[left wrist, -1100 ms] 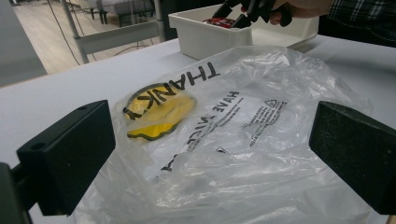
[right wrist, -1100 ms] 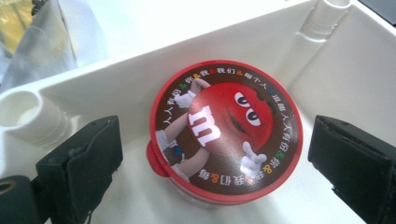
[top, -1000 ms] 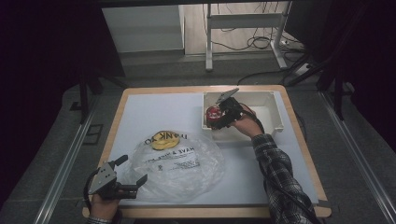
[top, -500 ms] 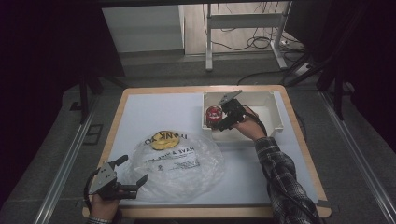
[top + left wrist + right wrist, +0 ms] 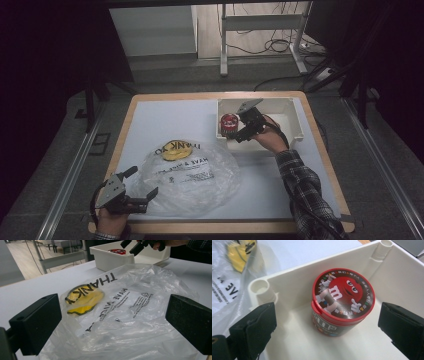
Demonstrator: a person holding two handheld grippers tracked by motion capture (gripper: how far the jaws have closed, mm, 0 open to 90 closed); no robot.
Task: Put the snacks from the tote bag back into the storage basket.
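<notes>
A round red candy tub (image 5: 343,301) stands upright inside a white plastic bin (image 5: 295,117), in the bin's left end near a corner, its lid printed with a red cartoon candy character. In the right gripper view the tub sits between the two black fingers (image 5: 254,326) of the right gripper (image 5: 239,131), which are spread wide with clear space on either side of the tub, so nothing is held (the tub's lid lies a little beyond the fingertips, farther into the bin). In the high view, the right gripper hangs over the bin's near wall, angled down and to the left toward the tub, with the right hand (image 5: 270,136) wrapped around its handle just above the bin's front edge. The forearm, in a dark plaid sleeve (image 5: 305,192), runs up from the bottom right of the worktop (image 5: 165,117) at a slant. A crumpled clear plastic bag (image 5: 192,172) with black lettering and a yellow printed face lies flat on the worktop's near left part, just beside the bin's corner. The left gripper (image 5: 134,185) rests at the worktop's near left edge, held in the left hand (image 5: 111,222), pointing right toward the bag. In the left gripper view its fingers (image 5: 37,320) are also wide apart, with the bag's near edge lying between them, and neither finger presses on the plastic.
</notes>
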